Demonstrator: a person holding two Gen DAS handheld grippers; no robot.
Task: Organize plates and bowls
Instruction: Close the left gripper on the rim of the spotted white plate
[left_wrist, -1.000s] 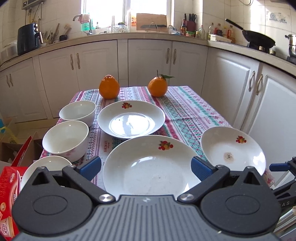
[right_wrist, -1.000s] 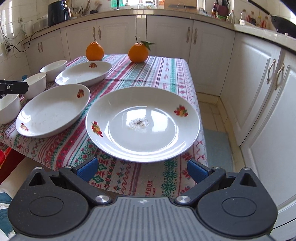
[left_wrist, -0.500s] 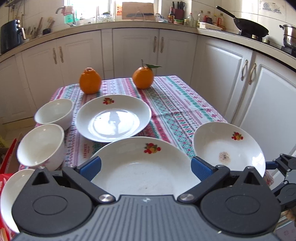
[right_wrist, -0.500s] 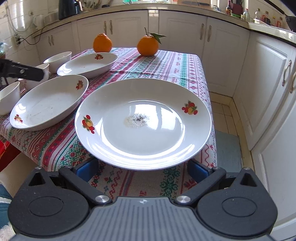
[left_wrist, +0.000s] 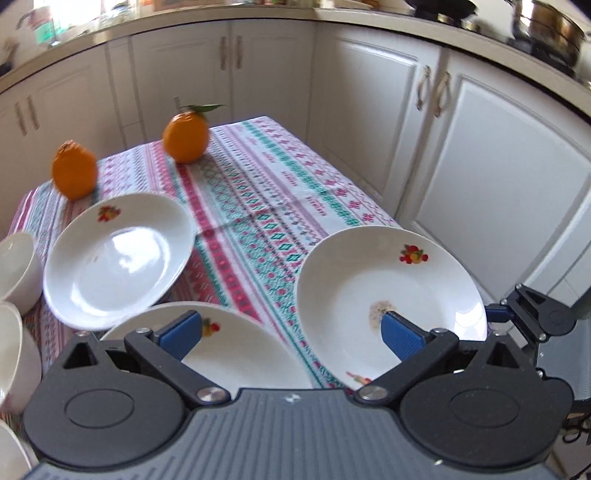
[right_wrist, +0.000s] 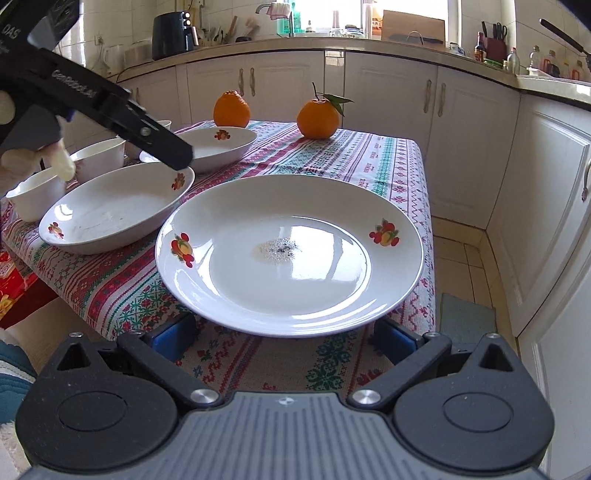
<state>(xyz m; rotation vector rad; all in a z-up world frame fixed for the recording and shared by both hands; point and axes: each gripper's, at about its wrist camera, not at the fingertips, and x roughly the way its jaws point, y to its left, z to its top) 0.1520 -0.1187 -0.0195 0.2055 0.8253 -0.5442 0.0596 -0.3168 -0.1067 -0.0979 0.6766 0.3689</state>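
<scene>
On the table (right_wrist: 384, 155), a plate (right_wrist: 291, 254) lies near right, a second plate (right_wrist: 114, 210) to its left. Behind them sits a third plate (right_wrist: 218, 144), bowls (right_wrist: 99, 158) far left, two oranges (right_wrist: 317, 118) at the far edge.

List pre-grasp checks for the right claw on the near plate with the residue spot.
1. Right claw open: ok, fingers spread at the near rim.
2. Stained plate carries nothing else: ok, only the residue spot in its centre.
3. Rim seated between the pads: cannot tell, the plate hides the fingertips.
4. Left claw empty: ok, open and holding nothing.
5. Left claw out of the way: ok, in the right wrist view it hovers over the neighbouring plate, apart from the stained plate.
6. Neighbouring plate free for stacking: ok, it is empty.
</scene>
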